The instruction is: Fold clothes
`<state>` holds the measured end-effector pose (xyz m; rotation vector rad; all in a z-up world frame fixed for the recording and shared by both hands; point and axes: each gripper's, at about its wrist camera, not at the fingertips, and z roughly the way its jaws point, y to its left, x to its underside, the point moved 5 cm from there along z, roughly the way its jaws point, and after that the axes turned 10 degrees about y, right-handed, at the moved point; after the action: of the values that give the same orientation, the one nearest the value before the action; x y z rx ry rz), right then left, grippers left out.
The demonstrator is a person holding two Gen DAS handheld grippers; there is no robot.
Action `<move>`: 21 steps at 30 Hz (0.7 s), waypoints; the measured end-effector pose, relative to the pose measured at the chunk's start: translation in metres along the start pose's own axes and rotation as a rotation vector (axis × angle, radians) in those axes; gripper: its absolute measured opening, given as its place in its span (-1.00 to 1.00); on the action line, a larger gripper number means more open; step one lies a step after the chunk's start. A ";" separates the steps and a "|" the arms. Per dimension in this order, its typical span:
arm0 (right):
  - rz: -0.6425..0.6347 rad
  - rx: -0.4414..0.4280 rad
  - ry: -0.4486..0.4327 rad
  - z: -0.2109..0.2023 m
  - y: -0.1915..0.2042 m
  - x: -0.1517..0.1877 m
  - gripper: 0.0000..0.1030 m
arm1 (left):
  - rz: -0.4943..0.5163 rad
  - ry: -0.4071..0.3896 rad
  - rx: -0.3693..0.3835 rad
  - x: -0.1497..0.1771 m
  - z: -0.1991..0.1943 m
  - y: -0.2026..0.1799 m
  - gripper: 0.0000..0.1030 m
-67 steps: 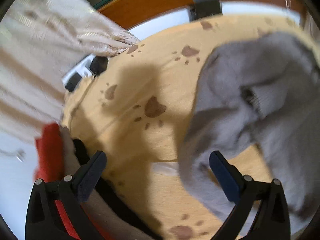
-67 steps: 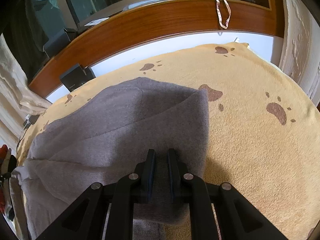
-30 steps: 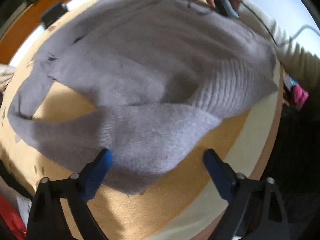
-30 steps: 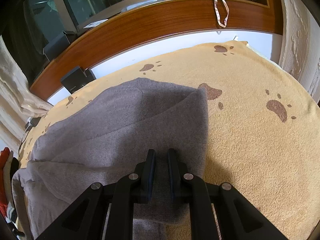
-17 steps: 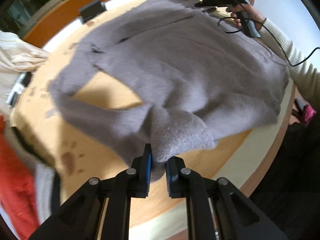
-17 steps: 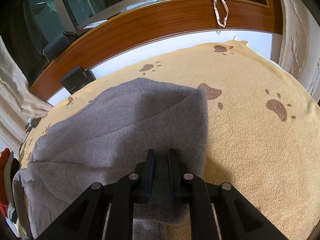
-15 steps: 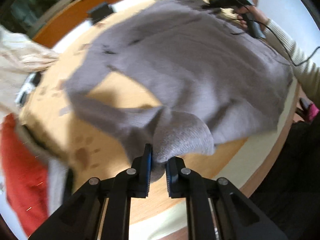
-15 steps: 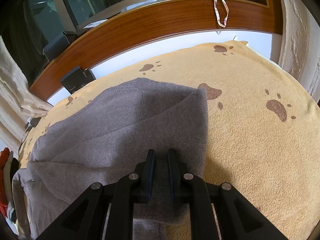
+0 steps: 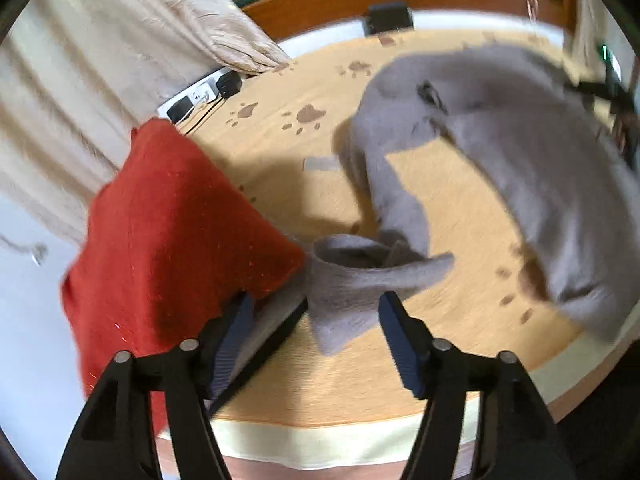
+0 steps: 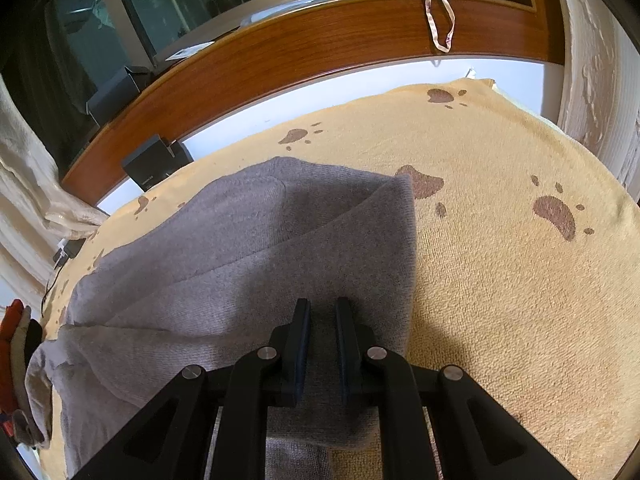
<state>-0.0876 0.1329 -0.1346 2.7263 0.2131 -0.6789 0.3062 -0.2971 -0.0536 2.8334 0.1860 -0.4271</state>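
Note:
A grey knit sweater [image 10: 248, 256] lies on a yellow paw-print blanket [image 10: 500, 280]. My right gripper [image 10: 322, 312] is shut on a fold of the sweater's edge. In the left wrist view the sweater [image 9: 540, 152] spreads to the right and one sleeve [image 9: 360, 284] stretches toward the near left edge, its cuff lying between my fingers. My left gripper [image 9: 316, 316] is open around that cuff and holds nothing.
A folded red garment [image 9: 172, 232] lies on a stack at the left, touching the sleeve cuff. A cream curtain [image 9: 100, 60] hangs behind it. A power strip [image 9: 200, 96] and a black box [image 10: 154, 164] sit at the far edge. A wooden ledge [image 10: 320, 48] borders the far side.
My left gripper was shut on the sweater sleeve and has pulled it left toward the red stack, then opened and let it go. My right gripper has stayed shut on the sweater.

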 end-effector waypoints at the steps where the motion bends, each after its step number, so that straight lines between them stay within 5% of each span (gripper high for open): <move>1: 0.001 -0.001 0.000 0.000 0.000 0.000 -0.75 | -0.024 -0.017 0.020 0.000 -0.003 -0.001 0.51; 7: 0.003 -0.011 -0.041 -0.013 0.004 -0.002 -0.74 | 0.013 -0.146 0.135 -0.021 -0.027 -0.058 0.58; 11: -0.080 -0.177 -0.130 -0.065 0.028 0.001 -0.73 | 0.161 -0.200 0.289 -0.043 -0.027 -0.129 0.60; 14: -0.222 -0.231 -0.088 -0.091 0.050 0.026 -0.34 | 0.275 -0.177 0.384 -0.050 -0.016 -0.174 0.60; 16: -0.354 -0.194 -0.050 -0.104 0.061 0.059 0.13 | 0.373 -0.149 0.428 -0.048 -0.004 -0.202 0.60; 21: -0.620 -0.087 0.067 -0.114 0.078 0.146 0.14 | 0.524 -0.062 0.436 -0.032 0.018 -0.230 0.60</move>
<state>0.1065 0.1084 -0.0885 2.5905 1.1039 -0.7028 0.2328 -0.0852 -0.1169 3.1064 -0.7304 -0.4778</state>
